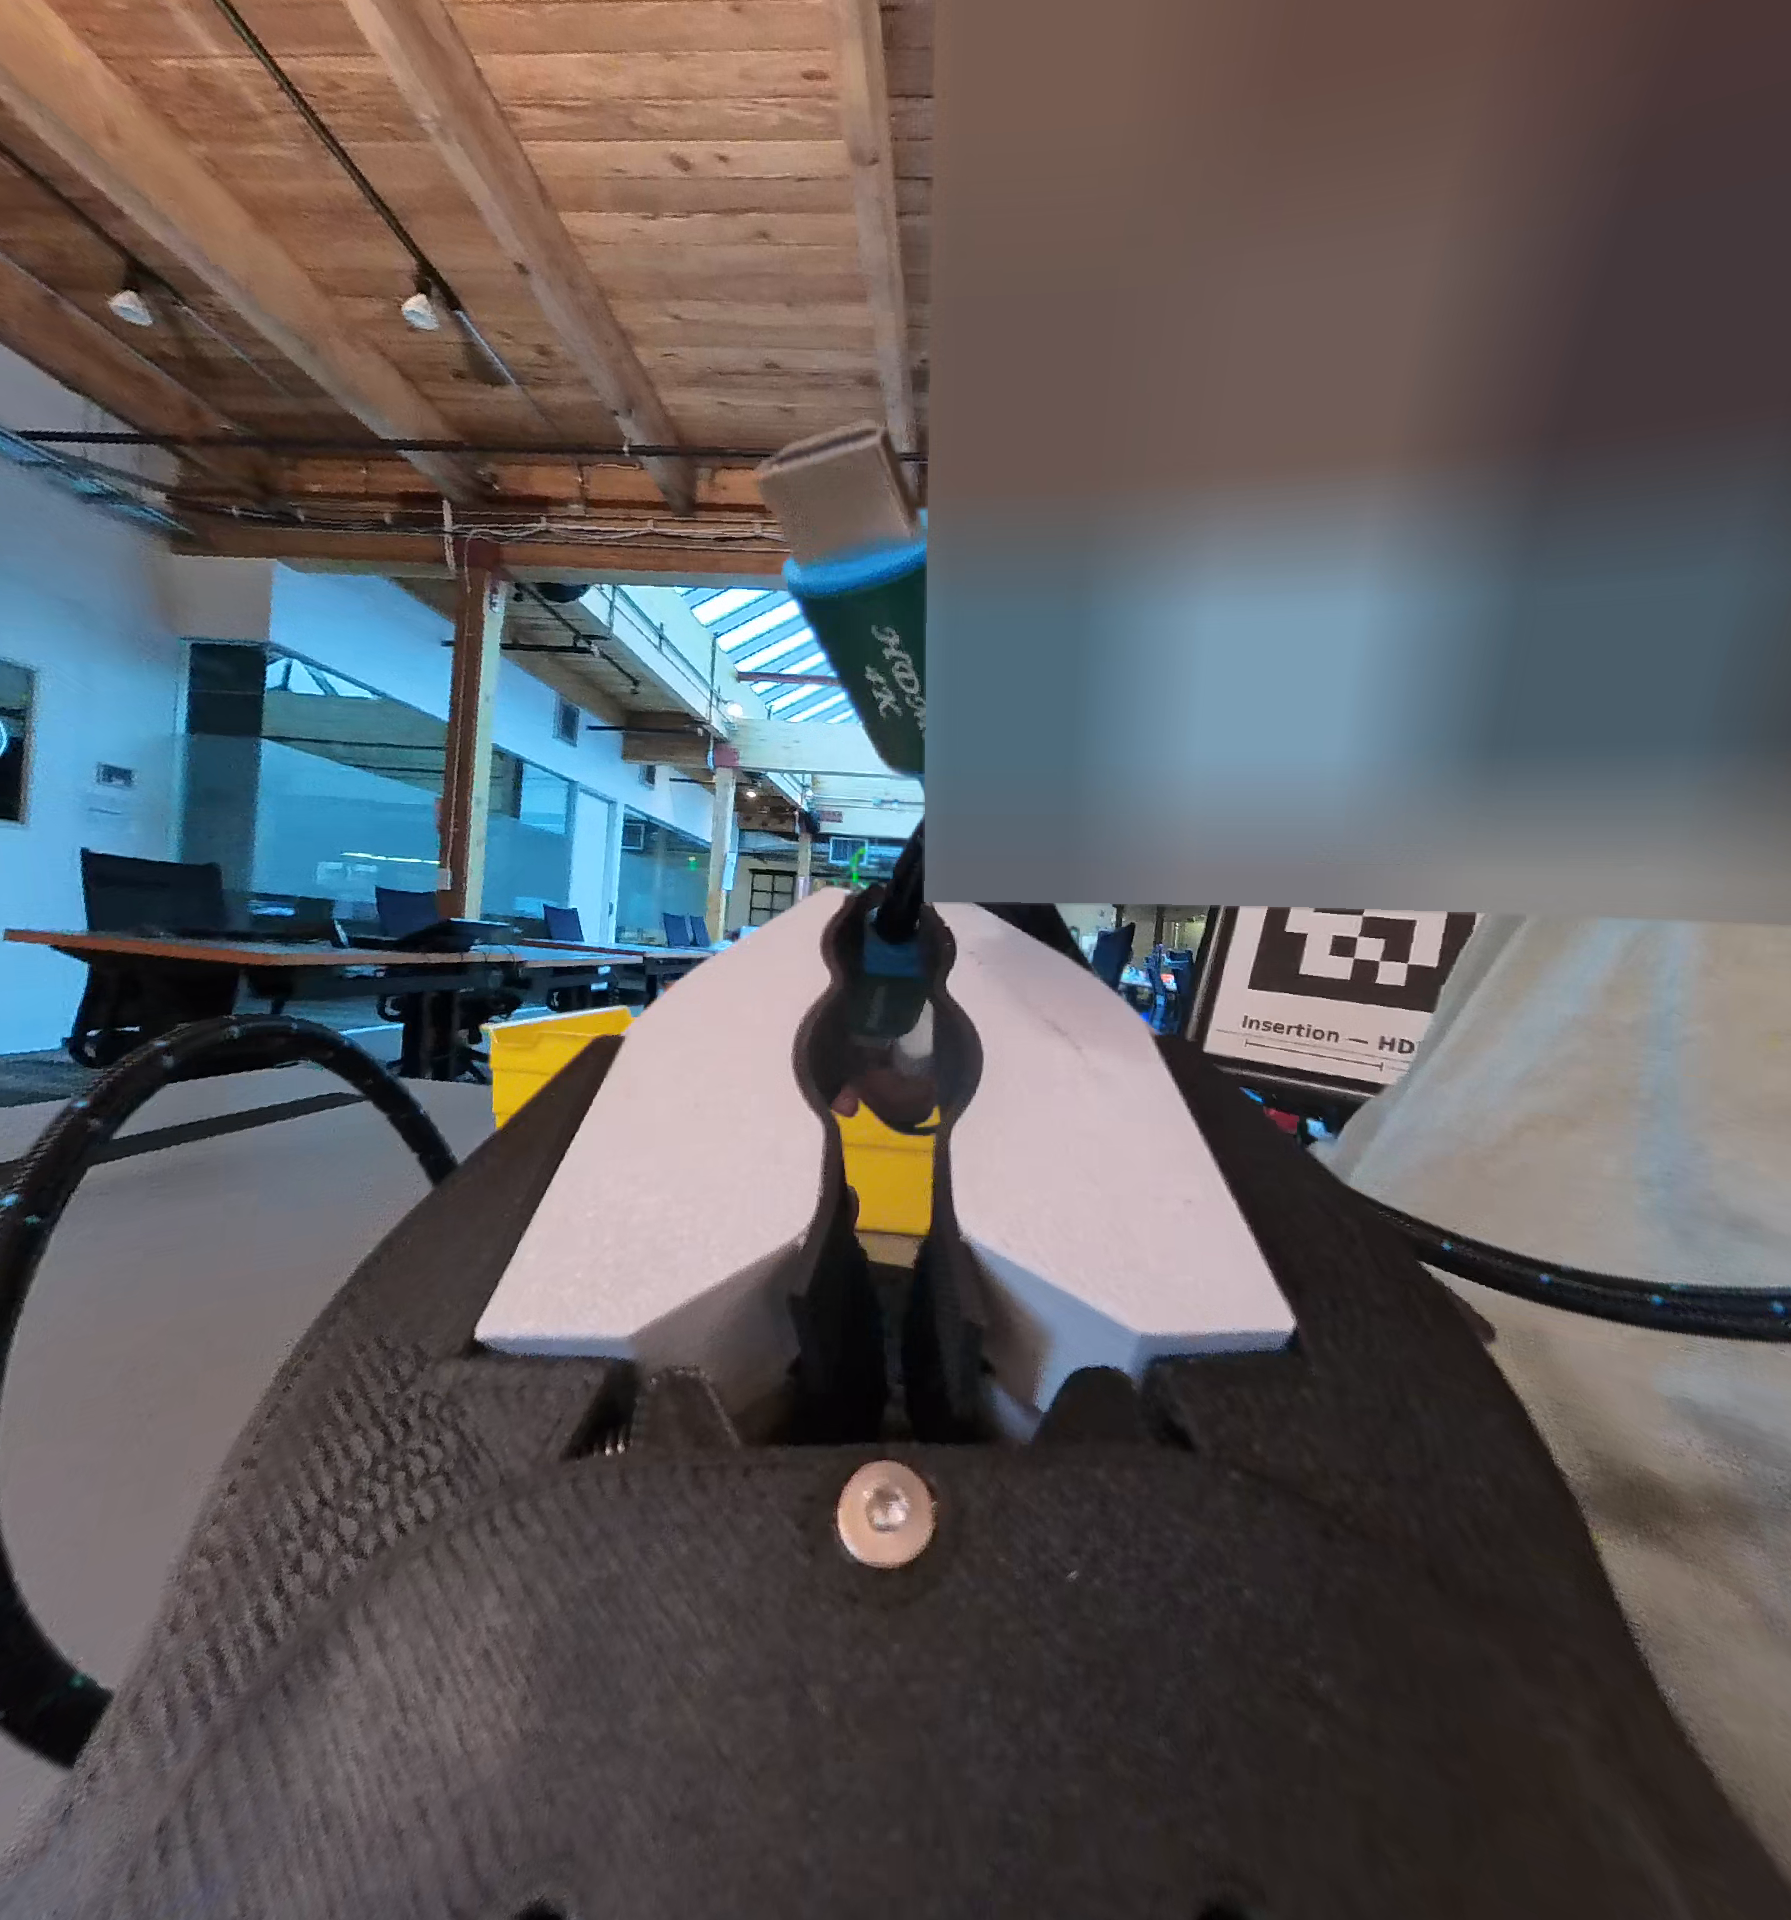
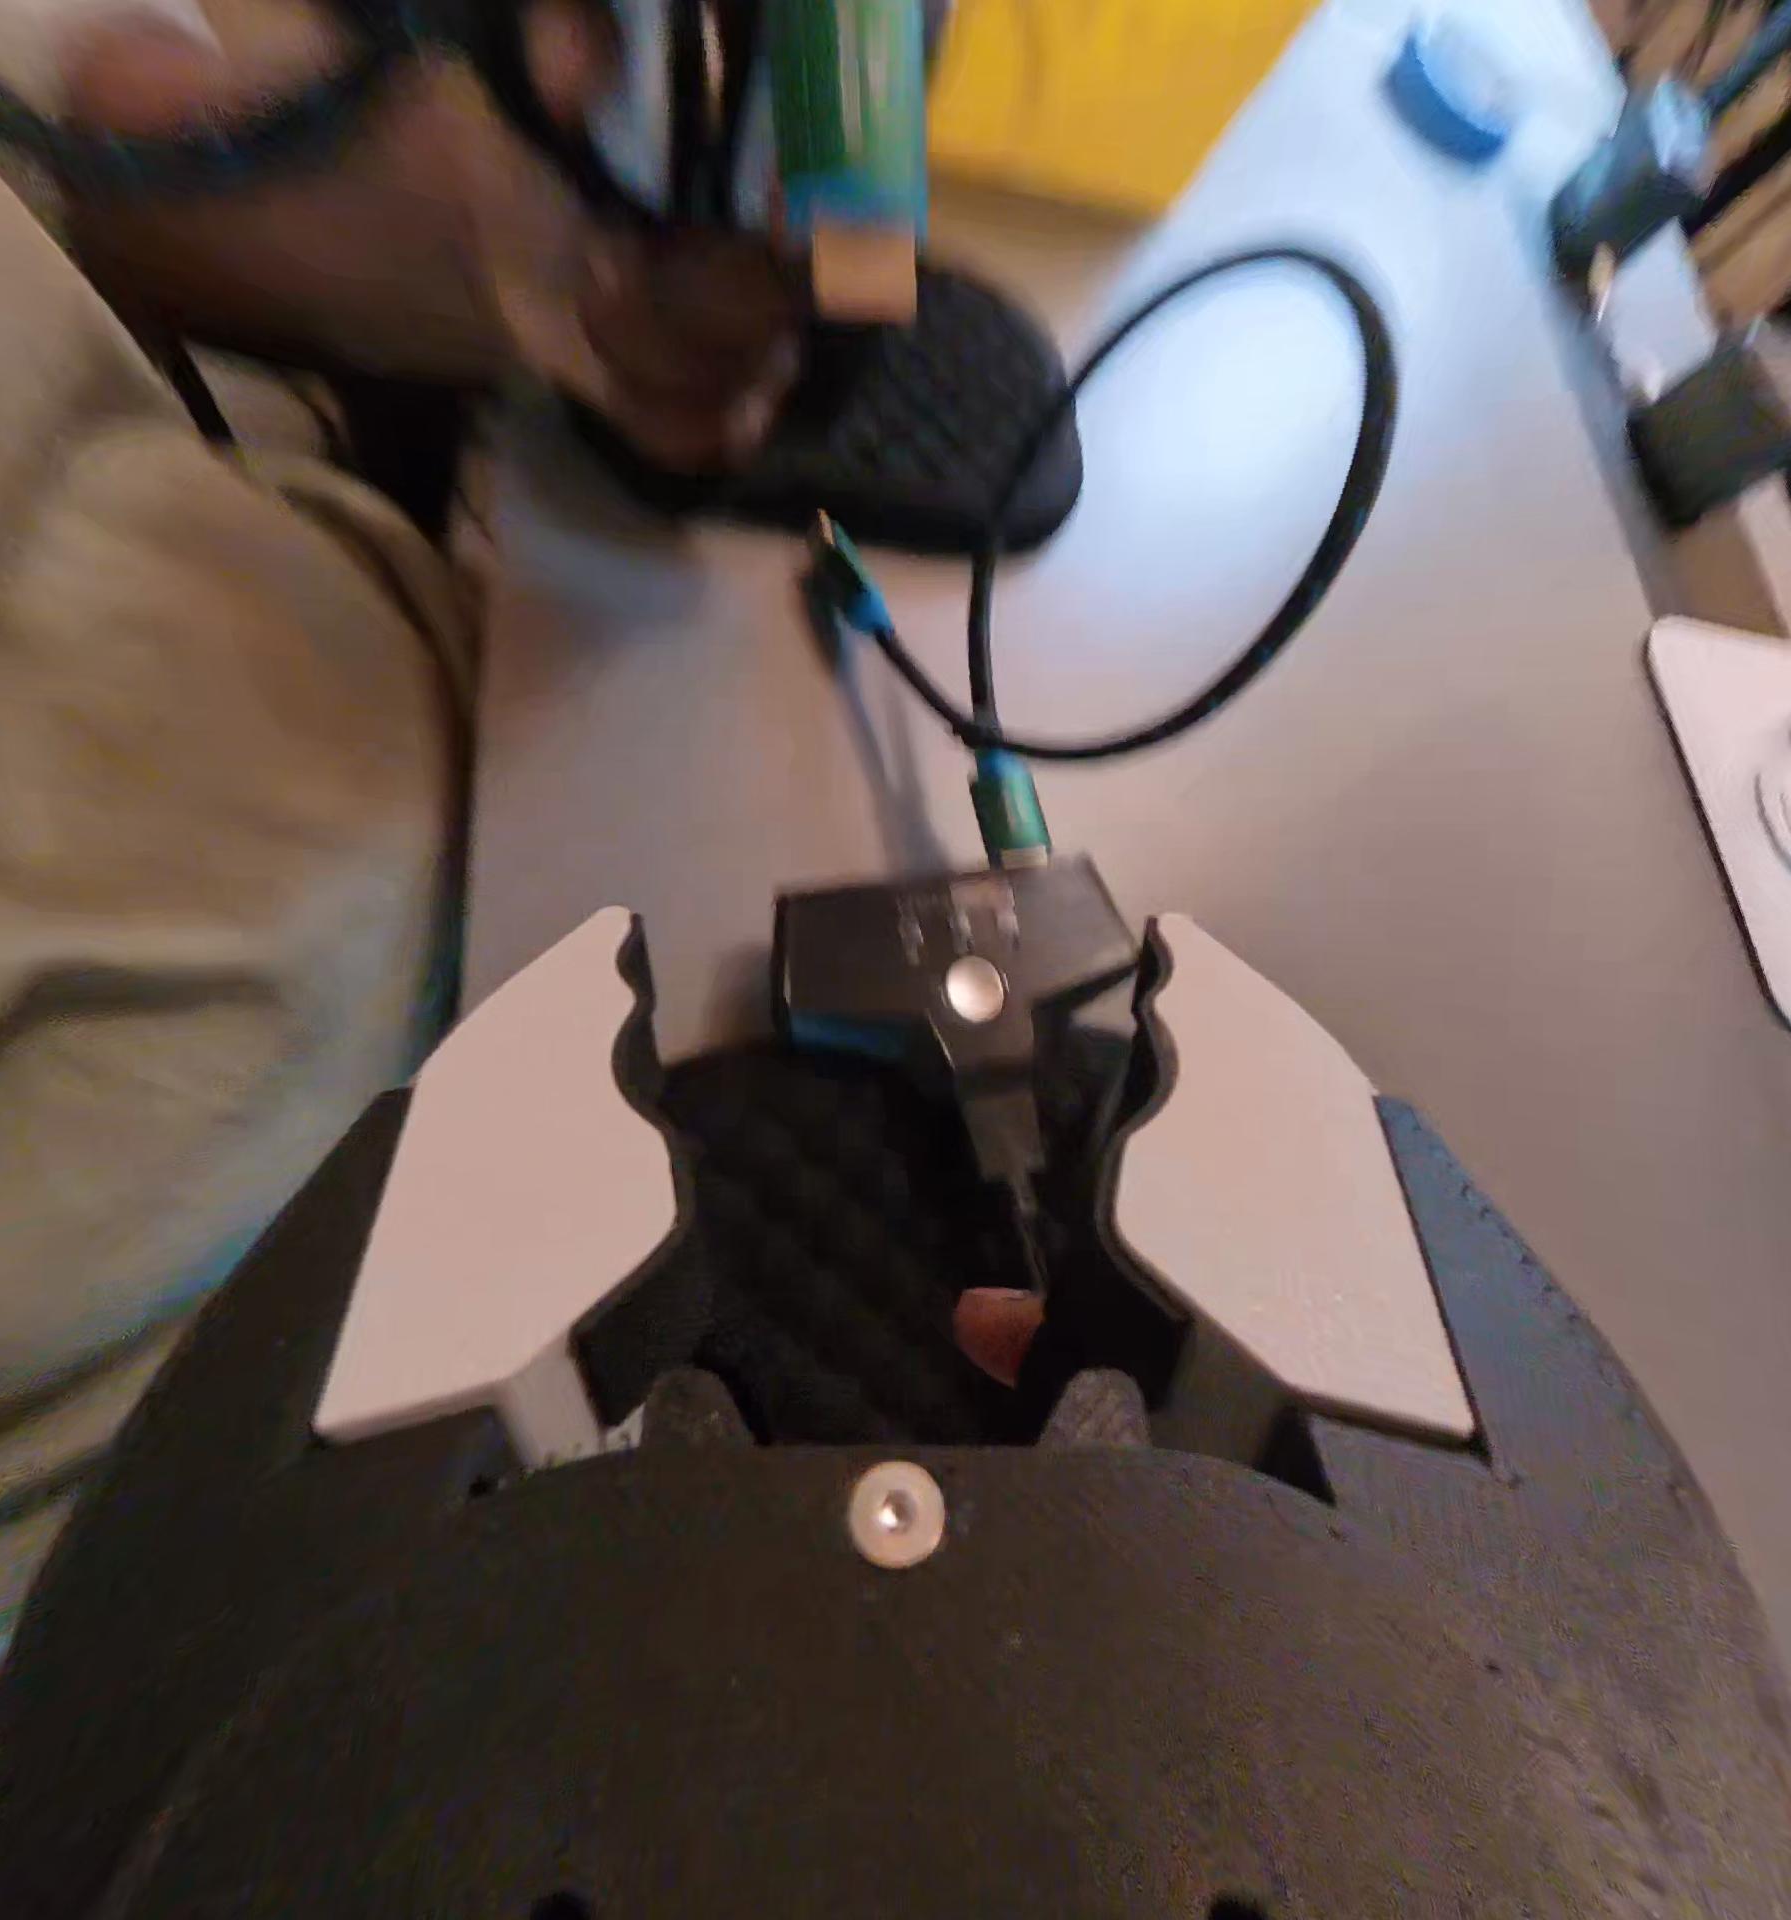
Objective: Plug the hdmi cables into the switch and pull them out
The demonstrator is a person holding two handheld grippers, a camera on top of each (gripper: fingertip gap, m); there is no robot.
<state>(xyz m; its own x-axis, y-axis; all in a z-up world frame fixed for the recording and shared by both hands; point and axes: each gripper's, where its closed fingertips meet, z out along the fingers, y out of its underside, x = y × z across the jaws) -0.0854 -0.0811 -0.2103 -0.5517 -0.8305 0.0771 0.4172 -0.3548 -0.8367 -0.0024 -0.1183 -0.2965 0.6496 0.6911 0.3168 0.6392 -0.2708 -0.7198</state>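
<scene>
The left gripper (image 1: 886,997) fills the foreground of its own view, its white fingers (image 1: 704,1132) pressed almost together and clenched on a black braided cable (image 1: 896,883) right at the tips, just behind a green plug (image 1: 865,634). That plug stands up above the fingertips with its metal end tilted toward the wooden ceiling (image 1: 558,187), free of any socket. The cable loops out to the left and comes back past the gripper body; a second run of cable (image 1: 1597,1294) trails off to the right over a beige sleeve (image 1: 1649,1195). A yellow bin (image 1: 548,1049) sits behind the fingers on the grey table (image 1: 195,1299). In the right wrist view, the right gripper (image 2: 886,997) is spread wide and holds nothing. The black switch (image 2: 953,945) lies on the table (image 2: 1390,935) between the fingertips, close to the right finger (image 2: 1275,1174); whether they touch I cannot tell. Another green plug (image 2: 1010,816) meets the switch's far edge, its cable curling in a loop beyond. A loose plug (image 2: 844,582) lies further out, apart from the switch
</scene>
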